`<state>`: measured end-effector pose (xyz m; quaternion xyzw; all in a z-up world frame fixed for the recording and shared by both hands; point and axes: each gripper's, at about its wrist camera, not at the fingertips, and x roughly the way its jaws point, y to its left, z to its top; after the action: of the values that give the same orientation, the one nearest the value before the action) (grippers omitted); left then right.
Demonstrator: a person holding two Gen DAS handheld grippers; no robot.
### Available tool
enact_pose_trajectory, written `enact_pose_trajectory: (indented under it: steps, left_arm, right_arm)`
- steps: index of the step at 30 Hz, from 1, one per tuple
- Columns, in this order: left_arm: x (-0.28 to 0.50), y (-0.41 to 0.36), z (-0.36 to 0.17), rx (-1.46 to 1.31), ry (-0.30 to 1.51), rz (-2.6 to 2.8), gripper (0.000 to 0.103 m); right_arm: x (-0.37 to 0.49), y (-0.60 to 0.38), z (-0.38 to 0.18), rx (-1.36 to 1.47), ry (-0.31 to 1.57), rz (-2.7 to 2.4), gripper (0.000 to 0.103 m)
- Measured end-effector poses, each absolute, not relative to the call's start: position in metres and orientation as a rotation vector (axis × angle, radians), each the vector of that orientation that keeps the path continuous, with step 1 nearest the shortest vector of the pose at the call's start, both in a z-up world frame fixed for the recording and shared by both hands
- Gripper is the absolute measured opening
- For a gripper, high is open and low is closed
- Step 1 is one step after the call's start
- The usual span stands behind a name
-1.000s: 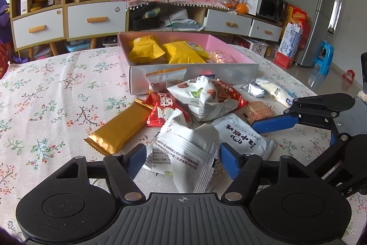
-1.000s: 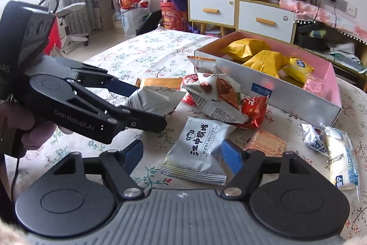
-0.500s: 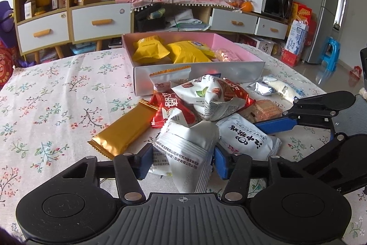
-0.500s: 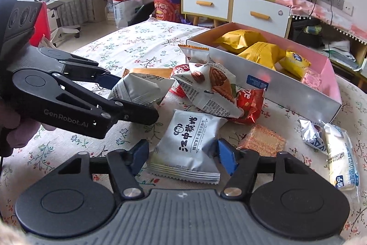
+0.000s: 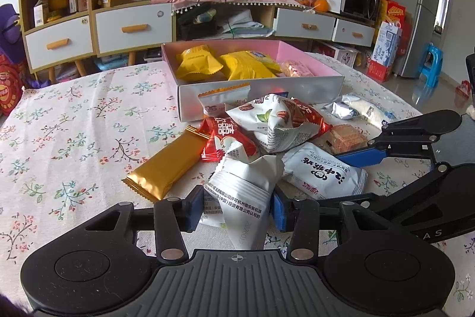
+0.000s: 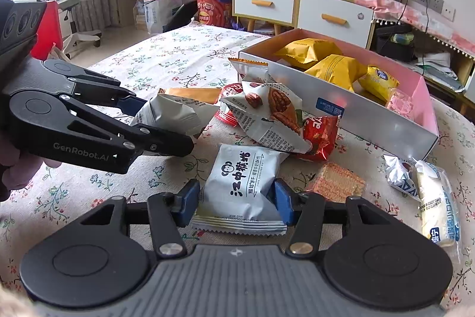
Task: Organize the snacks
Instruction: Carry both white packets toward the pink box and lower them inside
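Loose snacks lie heaped on the flowered tablecloth in front of a grey box with a pink lining [image 5: 311, 91] [image 6: 371, 121], which holds yellow packets. My left gripper [image 5: 237, 210] [image 6: 169, 124] has a crumpled white packet [image 5: 246, 186] [image 6: 169, 115] between its blue pads. Its jaws are closing, and both pads press the packet's sides. My right gripper [image 6: 236, 204] [image 5: 341, 180] straddles a white packet printed with a monkey face [image 6: 240, 180] [image 5: 323, 171] that lies flat on the cloth. Those jaws are closing too, and the pads touch its edges.
Around the two packets lie a gold bar [image 5: 166, 165], red packets [image 5: 225, 138], a nut packet [image 6: 267, 115], an orange wafer [image 6: 335, 183] and a long white bar [image 6: 436, 204] beside a silver wrapper [image 6: 397, 171]. Cabinets stand beyond the table's far edge.
Both grippers' jaws have narrowed from wide apart onto their packets. The white packet in the left gripper now looks squeezed. Neither hand has shifted.
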<state>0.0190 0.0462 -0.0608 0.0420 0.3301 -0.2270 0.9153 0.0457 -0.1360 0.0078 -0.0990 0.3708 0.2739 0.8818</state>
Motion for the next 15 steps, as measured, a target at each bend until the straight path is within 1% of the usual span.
enact_pose_trajectory:
  steps: [15]
  left_arm:
    - [0.017,0.055,-0.049,0.081,0.728,-0.420,0.043]
  right_arm:
    - [0.044,-0.132,0.021,-0.196,0.775,0.586,0.050]
